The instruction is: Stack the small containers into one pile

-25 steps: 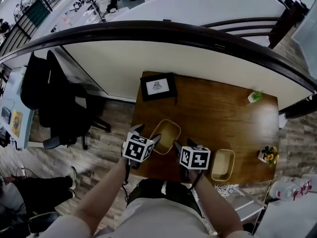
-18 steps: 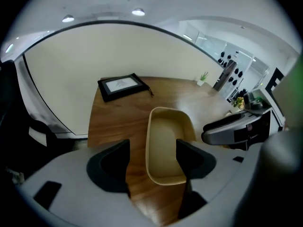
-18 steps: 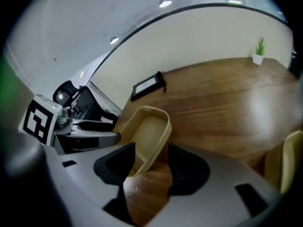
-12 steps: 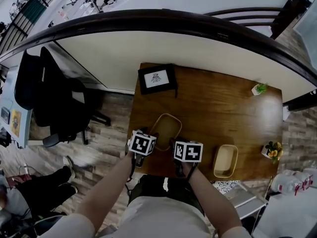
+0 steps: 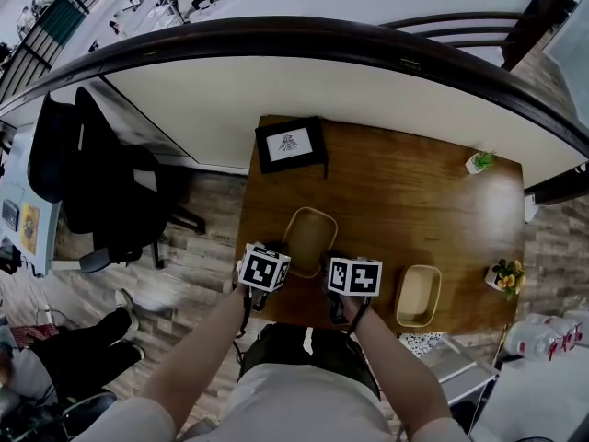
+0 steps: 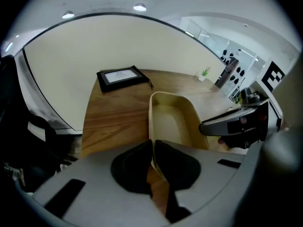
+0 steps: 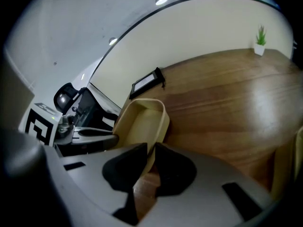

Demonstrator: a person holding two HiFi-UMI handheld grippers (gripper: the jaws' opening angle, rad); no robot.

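Note:
Two beige oval containers sit on the wooden table [image 5: 405, 210]. One container [image 5: 308, 236] lies near the front left; the other container [image 5: 417, 295] lies at the front right. My left gripper [image 6: 152, 151] is closing, and its pads pinch the near left rim of the left container [image 6: 173, 122]. My right gripper [image 7: 147, 157] is closing too, with the near right rim of that same container [image 7: 142, 122] pressed between its pads. The container rests on the table. In the head view both marker cubes hide the jaws.
A black-framed picture [image 5: 291, 144] lies at the table's back left. A small green plant [image 5: 476, 163] stands back right, a yellow-flowered plant [image 5: 502, 281] at the right edge. A curved cream partition runs behind the table. A black office chair [image 5: 101, 191] stands left.
Both grippers have settled at the near end of the left container, and their fingers, spread a second ago, have drawn together. Neither container has moved on the table.

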